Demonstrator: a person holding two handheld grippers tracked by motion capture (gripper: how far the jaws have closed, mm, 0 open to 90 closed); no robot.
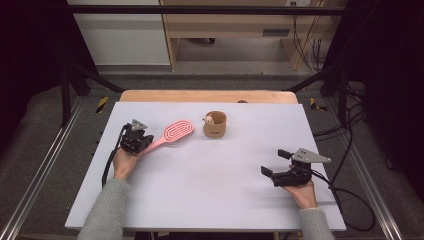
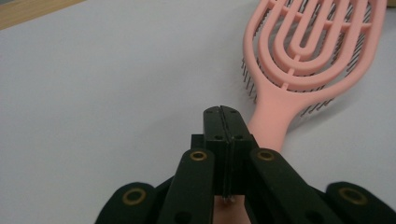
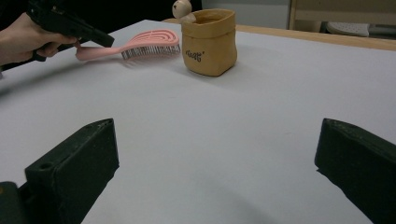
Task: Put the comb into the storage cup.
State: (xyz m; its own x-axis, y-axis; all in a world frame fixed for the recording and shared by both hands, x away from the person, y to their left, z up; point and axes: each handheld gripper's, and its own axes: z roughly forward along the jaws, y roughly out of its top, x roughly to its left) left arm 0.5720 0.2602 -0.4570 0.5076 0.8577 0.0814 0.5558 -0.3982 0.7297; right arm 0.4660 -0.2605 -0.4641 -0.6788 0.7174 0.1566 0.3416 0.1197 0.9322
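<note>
Pink hairbrush [image 1: 172,133] lies left of centre in high view, head toward upper right, handle toward lower left. My left gripper [image 1: 141,141] clamped tight on handle end; in left gripper view jaws meet flush, brush head [image 2: 314,42] fills upper right. Right gripper [image 1: 277,162] rests lower right on white table [image 1: 215,195], jaws spread wide, nothing between. Tan pouch [image 1: 215,125] with small wooden figure [image 1: 208,119] stands just right of brush head, apart from it.

Pink vented hairbrush [image 1: 172,134], bristles down, handle gripped
</note>
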